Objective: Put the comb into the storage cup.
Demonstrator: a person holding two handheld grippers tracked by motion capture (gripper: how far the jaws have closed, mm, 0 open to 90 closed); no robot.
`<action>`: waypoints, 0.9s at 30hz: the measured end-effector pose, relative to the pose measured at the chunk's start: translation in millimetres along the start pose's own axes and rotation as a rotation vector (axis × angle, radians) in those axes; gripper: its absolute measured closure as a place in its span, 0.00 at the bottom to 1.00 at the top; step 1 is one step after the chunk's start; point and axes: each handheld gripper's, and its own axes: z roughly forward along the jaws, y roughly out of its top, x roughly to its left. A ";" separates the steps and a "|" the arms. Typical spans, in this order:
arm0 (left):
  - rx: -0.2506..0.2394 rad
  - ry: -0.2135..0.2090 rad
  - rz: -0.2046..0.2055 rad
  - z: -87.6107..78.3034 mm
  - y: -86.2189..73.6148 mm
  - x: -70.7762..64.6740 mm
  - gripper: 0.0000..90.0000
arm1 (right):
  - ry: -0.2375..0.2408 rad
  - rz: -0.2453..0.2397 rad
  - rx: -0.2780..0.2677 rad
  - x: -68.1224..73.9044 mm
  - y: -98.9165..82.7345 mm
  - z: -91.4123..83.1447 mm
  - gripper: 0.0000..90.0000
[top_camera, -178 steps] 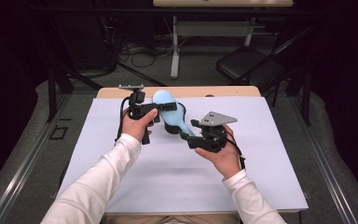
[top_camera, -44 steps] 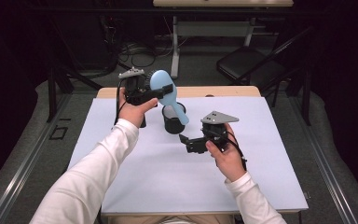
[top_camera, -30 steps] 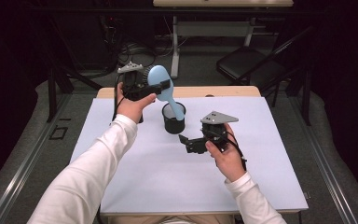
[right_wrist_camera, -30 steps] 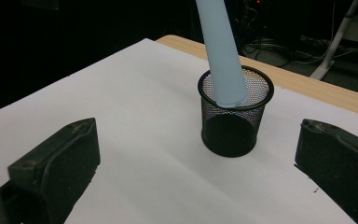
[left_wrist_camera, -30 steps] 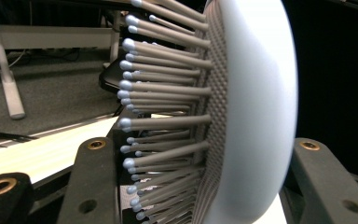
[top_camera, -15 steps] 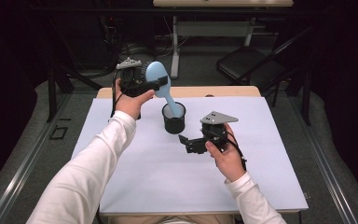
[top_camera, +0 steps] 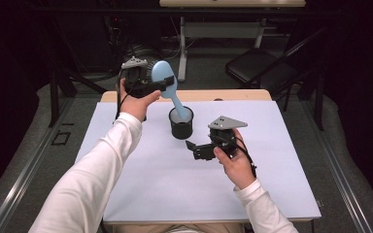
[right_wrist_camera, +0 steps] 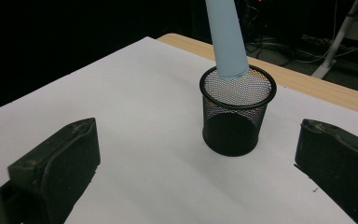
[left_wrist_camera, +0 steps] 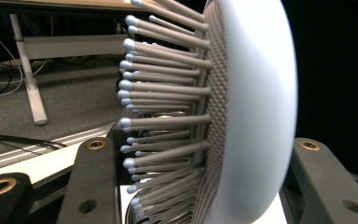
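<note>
A light blue hairbrush [top_camera: 163, 74] is held by its head in my left gripper [top_camera: 161, 86], raised above the table's far left. In the left gripper view the black jaws are shut on the brush head [left_wrist_camera: 254, 107], and the grey bristles [left_wrist_camera: 168, 116] point left. The brush handle [right_wrist_camera: 226, 37] slants down, and its end sits at the mouth of a black mesh cup [top_camera: 181, 124], also seen close up as the cup [right_wrist_camera: 237, 116]. My right gripper [top_camera: 197, 148] hovers low just right of the cup. It stands open with nothing between the jaws [right_wrist_camera: 198, 140].
A white sheet [top_camera: 165, 184] covers the table, with a wooden edge [top_camera: 233, 95] showing at the back. Beyond the table are a dark floor, a folding chair [top_camera: 262, 68] and a table leg [top_camera: 182, 36].
My left hand has lifted the brush a little up and to the left, raising the handle end from inside the cup to its rim. The right gripper has stayed where it was.
</note>
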 end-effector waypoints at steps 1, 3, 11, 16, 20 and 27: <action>0.001 0.002 0.000 0.1 0.3 0.1 0.54 | -0.001 -0.001 0.000 0.0 -0.1 0.2 0.00; -0.004 0.007 -0.001 0.7 0.8 0.3 0.54 | 0.001 -0.003 0.002 0.1 -0.3 0.4 0.00; -0.004 0.024 -0.008 3.1 0.6 4.7 0.54 | 0.001 -0.001 0.003 0.3 -0.4 0.6 0.00; -0.008 0.037 -0.009 3.7 1.0 8.3 0.54 | 0.001 -0.001 0.004 0.4 -0.5 0.7 0.00; -0.014 0.048 -0.014 4.5 0.8 11.8 0.54 | 0.001 0.000 0.004 0.3 -0.5 0.7 0.00; -0.014 0.066 -0.020 6.4 0.3 16.3 0.54 | 0.003 -0.004 0.005 0.3 -0.6 1.0 0.00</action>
